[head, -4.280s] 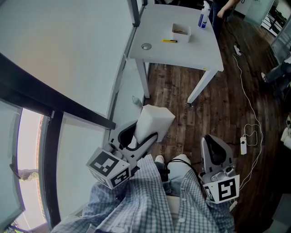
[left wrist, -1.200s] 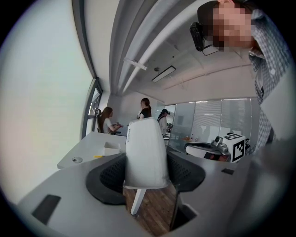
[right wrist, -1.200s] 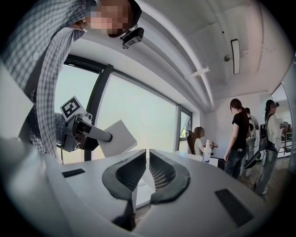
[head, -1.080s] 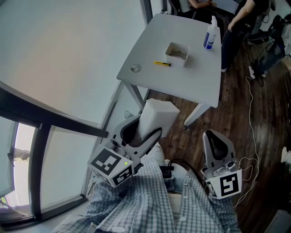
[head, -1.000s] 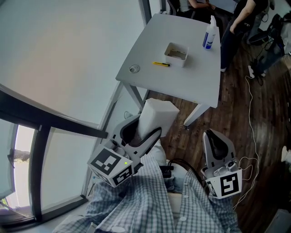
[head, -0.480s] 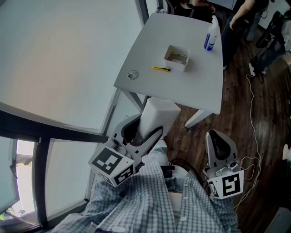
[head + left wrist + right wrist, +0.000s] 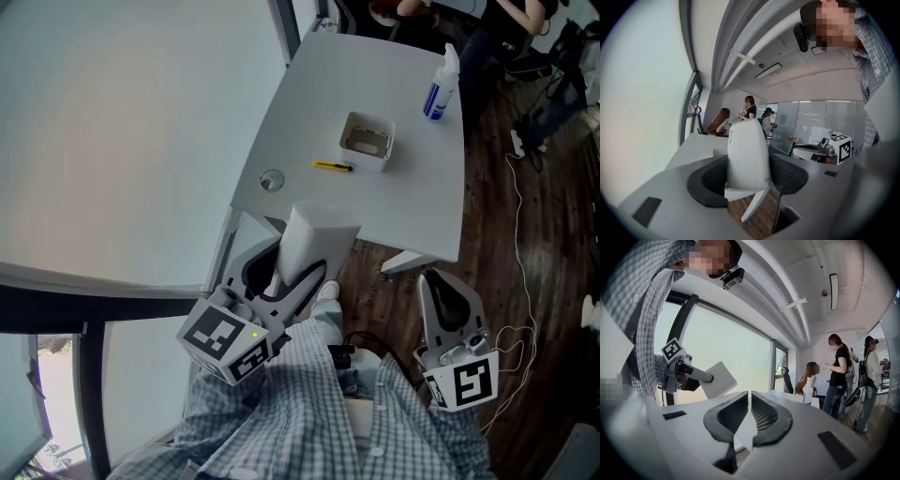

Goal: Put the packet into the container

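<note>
Head view explains the hold: my left gripper (image 7: 298,265) clamps the packet (image 7: 317,234) upright, its top clear beyond the fingertips, ready, I judge, to drop into the container (image 7: 367,141) well ahead of the fingers on the table (image 7: 417,187). Only the left gripper view shows both pads pressing its sides. Only the right gripper view shows the right gripper (image 7: 750,401) closed on nothing.

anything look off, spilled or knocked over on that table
Nothing stands out. The container sits upright on the white table, the spray bottle stands, and the yellow pen lies flat beside it. No spill shows.
</note>
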Demonstrator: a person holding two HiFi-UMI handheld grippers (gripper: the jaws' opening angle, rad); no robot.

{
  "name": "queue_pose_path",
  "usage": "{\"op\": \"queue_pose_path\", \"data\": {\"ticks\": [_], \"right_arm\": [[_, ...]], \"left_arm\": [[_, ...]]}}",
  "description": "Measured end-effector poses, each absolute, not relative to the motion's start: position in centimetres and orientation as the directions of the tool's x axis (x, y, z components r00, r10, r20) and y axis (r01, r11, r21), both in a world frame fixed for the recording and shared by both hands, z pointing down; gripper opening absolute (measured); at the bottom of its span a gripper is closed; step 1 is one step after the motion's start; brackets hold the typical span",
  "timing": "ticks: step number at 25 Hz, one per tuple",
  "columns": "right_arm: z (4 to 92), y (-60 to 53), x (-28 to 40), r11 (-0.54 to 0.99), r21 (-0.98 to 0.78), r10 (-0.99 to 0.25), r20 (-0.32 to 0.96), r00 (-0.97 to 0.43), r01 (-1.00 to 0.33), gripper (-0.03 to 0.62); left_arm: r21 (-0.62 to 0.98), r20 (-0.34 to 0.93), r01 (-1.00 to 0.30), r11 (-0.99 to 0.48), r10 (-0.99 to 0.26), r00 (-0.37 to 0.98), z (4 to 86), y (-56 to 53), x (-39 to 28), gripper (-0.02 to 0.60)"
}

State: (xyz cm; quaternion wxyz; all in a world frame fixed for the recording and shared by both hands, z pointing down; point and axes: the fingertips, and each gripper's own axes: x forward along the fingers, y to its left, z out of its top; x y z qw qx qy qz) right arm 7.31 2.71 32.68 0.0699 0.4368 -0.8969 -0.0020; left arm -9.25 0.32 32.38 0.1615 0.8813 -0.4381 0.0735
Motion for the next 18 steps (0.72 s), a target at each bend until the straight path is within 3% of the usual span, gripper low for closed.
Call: {"op": "queue_pose_path", "data": {"ticks": [18], "right_arm": [[31.4, -7.0, 6.8, 0.487, 0.073, -0.87, 0.133, -0.475, -0.87, 0.032]], "left_arm": [[0.225, 0.277, -0.703, -0.675, -0.647, 0.71, 31.8, -12.1, -9.5, 0.265]]}}
